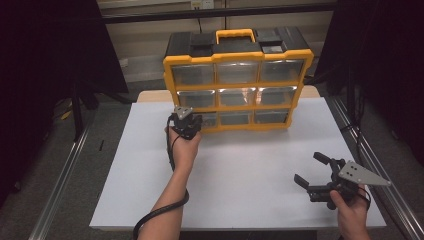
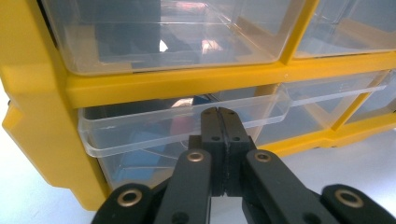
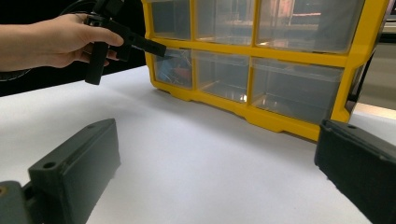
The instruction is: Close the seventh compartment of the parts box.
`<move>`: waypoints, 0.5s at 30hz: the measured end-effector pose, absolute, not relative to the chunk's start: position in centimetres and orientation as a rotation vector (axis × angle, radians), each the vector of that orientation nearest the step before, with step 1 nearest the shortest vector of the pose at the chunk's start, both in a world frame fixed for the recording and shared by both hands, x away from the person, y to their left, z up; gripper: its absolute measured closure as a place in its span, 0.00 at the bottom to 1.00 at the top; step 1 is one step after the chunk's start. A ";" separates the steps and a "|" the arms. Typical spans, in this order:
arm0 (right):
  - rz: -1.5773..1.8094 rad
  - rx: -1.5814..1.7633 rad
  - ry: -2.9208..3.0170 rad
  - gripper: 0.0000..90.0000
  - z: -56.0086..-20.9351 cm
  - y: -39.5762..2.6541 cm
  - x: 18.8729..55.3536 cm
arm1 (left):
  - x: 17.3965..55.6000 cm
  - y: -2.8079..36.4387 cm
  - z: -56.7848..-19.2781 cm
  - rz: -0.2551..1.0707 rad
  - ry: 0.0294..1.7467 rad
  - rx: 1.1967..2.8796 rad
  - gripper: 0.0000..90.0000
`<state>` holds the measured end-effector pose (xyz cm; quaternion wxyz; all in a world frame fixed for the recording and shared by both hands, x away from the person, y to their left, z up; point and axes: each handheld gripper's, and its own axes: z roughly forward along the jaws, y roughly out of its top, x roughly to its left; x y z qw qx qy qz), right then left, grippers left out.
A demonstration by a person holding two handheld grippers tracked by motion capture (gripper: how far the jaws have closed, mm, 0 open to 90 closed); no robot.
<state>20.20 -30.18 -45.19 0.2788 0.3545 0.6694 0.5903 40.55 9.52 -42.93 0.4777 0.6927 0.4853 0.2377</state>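
Left gripper (image 2: 219, 112) has its jaws pressed together right at the front lip of the bottom-left drawer (image 2: 177, 126) of the yellow organizer (image 1: 238, 80) (can't tell if it's pinching the lip), at the table's (image 1: 240, 165) far side. Right gripper (image 1: 314, 169) is spread wide, holding nothing, hovering near the table's right edge.

Yellow drawer cabinet (image 1: 238, 82) blocks the worktop's (image 1: 240, 175) far edge. Bottom-left drawer (image 2: 182, 123) juts out, left tool (image 2: 218, 111) at its lip. Near worktop open.
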 end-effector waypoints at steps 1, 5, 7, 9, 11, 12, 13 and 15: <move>1.583 0.952 1.795 0.00 -45.2 -30.2 20.2 | 40.6 9.6 -42.9 0.579 1.176 1.701 1.00; 1.583 0.951 1.795 0.00 -45.2 -30.2 20.2 | 40.6 9.5 -43.0 0.589 1.182 1.698 1.00; 1.584 0.953 1.796 0.00 -45.2 -30.2 20.1 | 40.6 9.5 -43.0 0.592 1.182 1.694 1.00; 1.583 0.947 1.802 0.00 -45.2 -30.3 20.1 | 40.6 9.5 -43.0 0.594 1.183 1.694 1.00; 1.585 0.946 1.800 0.00 -45.2 -30.3 20.1 | 40.6 9.5 -43.0 0.591 1.179 1.692 1.00; 1.585 0.948 1.802 0.00 -45.2 -30.3 20.1 | 40.6 9.5 -43.0 0.590 1.183 1.689 1.00; 1.584 0.947 1.800 0.00 -45.2 -30.3 20.1 | 40.6 9.5 -43.1 0.591 1.182 1.689 1.00; 1.586 0.955 1.793 0.00 -45.2 -30.2 20.1 | 40.6 9.5 -43.1 0.598 1.184 1.690 1.00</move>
